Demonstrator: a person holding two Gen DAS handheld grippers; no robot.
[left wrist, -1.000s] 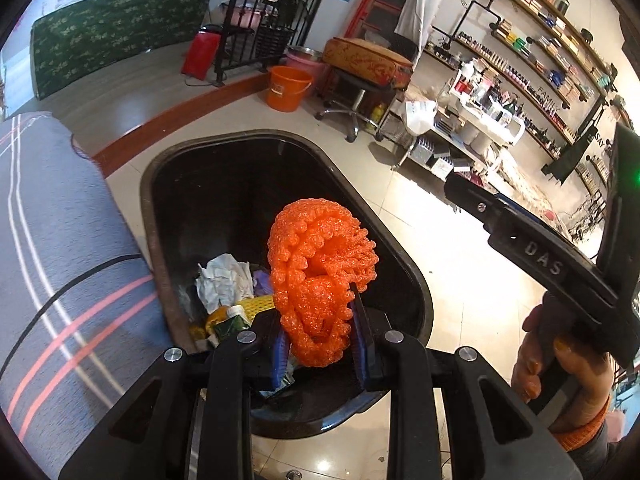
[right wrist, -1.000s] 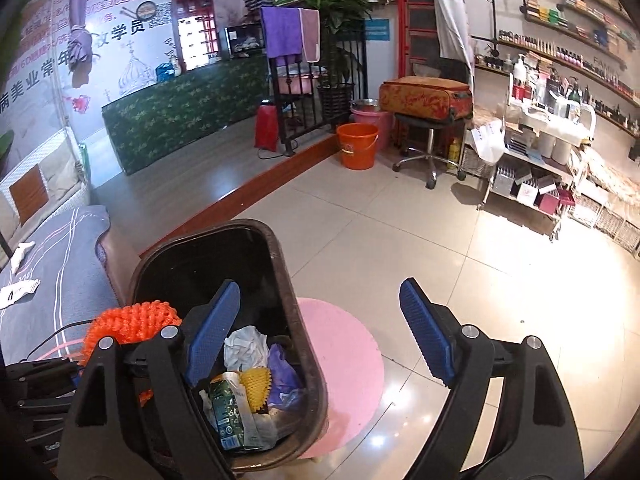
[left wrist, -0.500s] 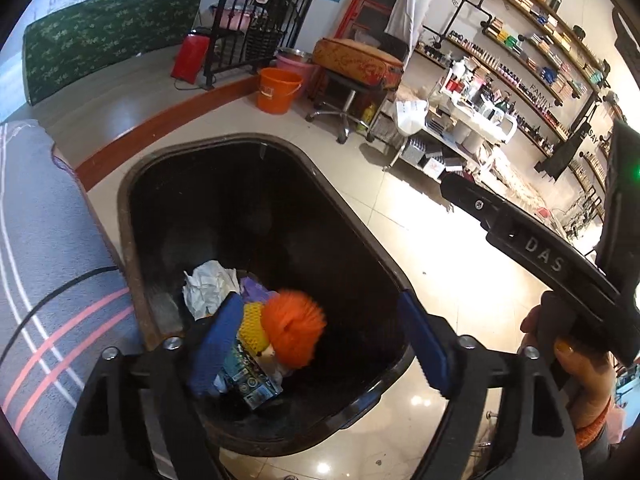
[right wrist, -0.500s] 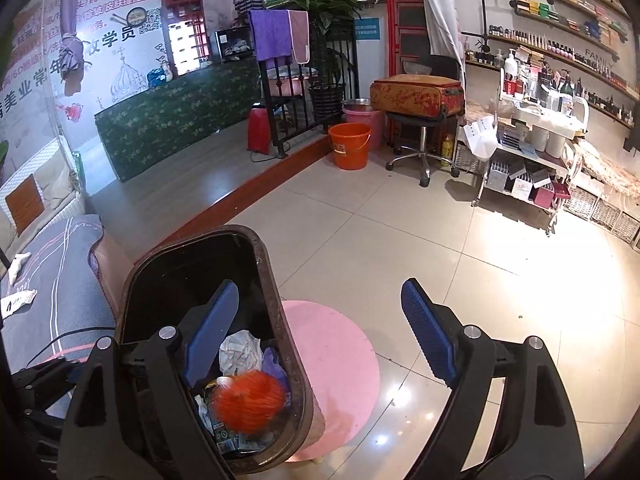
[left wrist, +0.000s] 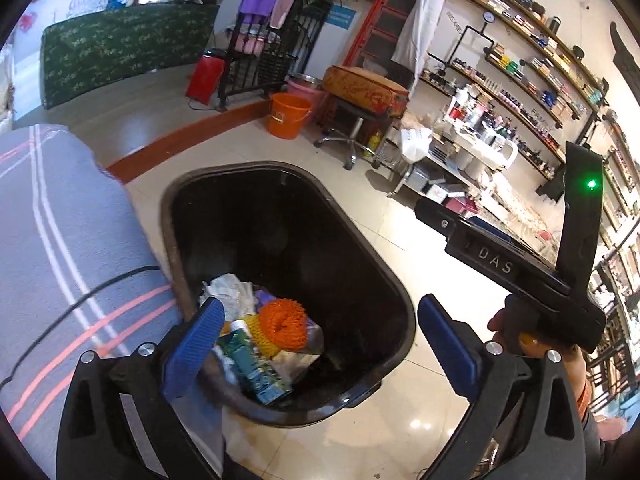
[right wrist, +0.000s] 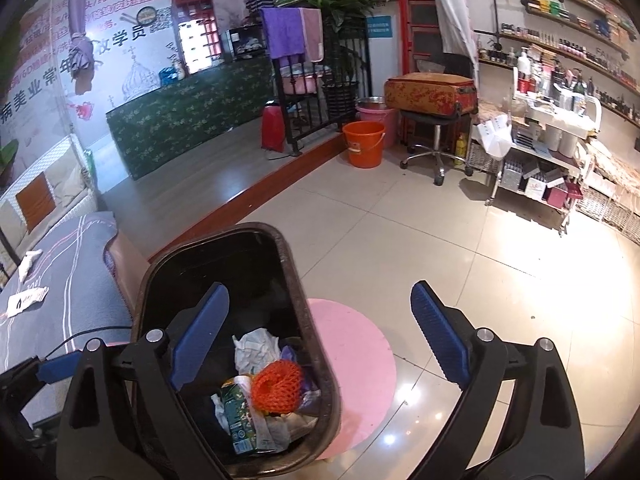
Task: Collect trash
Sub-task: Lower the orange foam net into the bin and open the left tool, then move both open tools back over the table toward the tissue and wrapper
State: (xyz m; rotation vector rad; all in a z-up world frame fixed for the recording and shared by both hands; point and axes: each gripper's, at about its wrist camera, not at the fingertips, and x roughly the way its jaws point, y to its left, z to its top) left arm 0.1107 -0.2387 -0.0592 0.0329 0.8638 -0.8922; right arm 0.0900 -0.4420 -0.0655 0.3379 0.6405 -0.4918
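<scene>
An orange foam net (left wrist: 282, 322) lies loose on the rubbish inside the black bin (left wrist: 240, 168), beside a green carton (left wrist: 256, 364) and crumpled white paper (left wrist: 228, 288). My left gripper (left wrist: 320, 308) hovers over the bin's near end; its jaws are opening wide and nothing is between them. In the right wrist view the same orange net (right wrist: 277, 385) sits in the bin (right wrist: 256, 228). My right gripper (right wrist: 320, 290) hangs above the bin's right rim, its jaws also opening with nothing between them. A hand (left wrist: 516, 332) holds the right tool.
A grey striped sofa cover (left wrist: 60, 260) borders the bin on the left, with white scraps (right wrist: 24, 302) lying on it. A pink round mat (right wrist: 352, 360) lies under the bin's right side. An orange bucket (right wrist: 364, 144), a stool (right wrist: 432, 136) and a shelf cart (right wrist: 540, 160) stand further off.
The left jaws, shut on the orange net a second ago, spread wide and the net dropped into the bin. The right jaws widened a little.
</scene>
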